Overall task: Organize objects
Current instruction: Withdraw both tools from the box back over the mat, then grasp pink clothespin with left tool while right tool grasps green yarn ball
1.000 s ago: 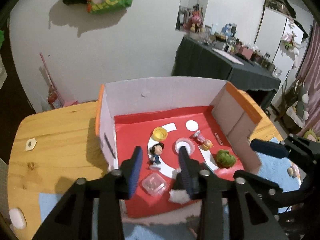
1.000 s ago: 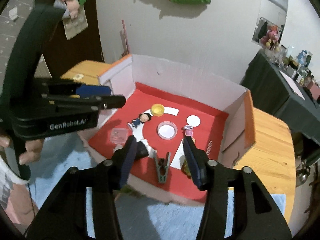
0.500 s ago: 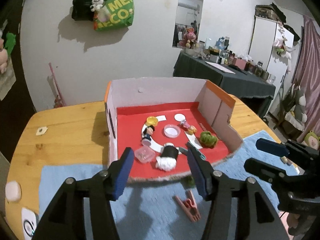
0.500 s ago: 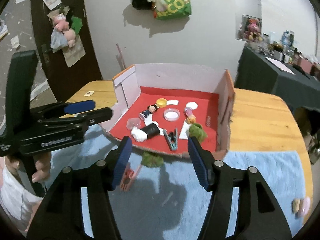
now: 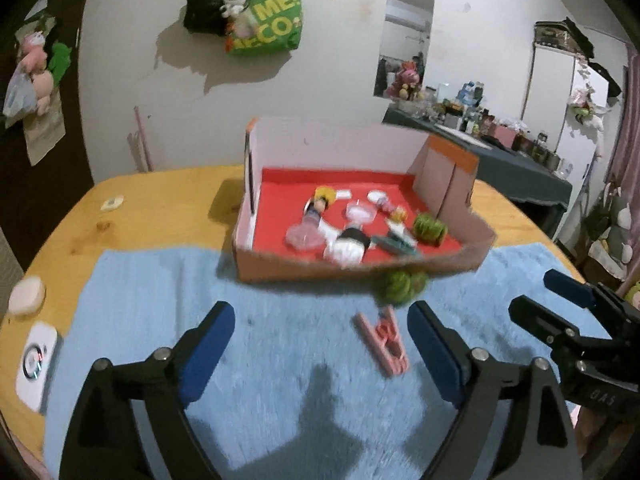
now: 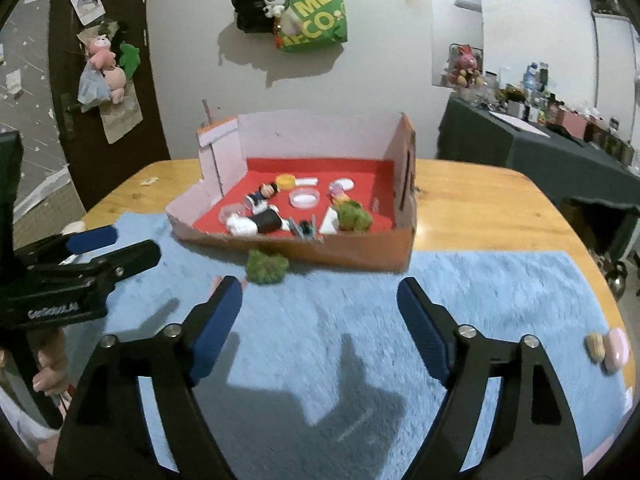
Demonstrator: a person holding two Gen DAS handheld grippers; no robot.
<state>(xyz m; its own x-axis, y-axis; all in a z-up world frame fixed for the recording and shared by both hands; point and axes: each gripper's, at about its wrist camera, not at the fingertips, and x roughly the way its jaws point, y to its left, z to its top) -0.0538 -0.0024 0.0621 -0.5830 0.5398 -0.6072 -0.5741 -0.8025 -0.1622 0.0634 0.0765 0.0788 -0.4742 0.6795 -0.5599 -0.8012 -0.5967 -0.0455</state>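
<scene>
A cardboard box with a red floor stands on the table and holds several small toys, among them a figurine, a green ball and a dark clip. On the blue mat in front of it lie a second green ball and a pink clip. My left gripper hovers over the mat, jaws opening, nothing between them. My right gripper does the same, jaws opening and empty.
A blue fuzzy mat covers the near part of the wooden table. A white device and a pale disc sit at the left edge. Two small round items lie at the mat's right edge.
Both grippers have pulled back from inside the box to over the mat and widened their jaws. A green ball and pink clip have come into view on the mat.
</scene>
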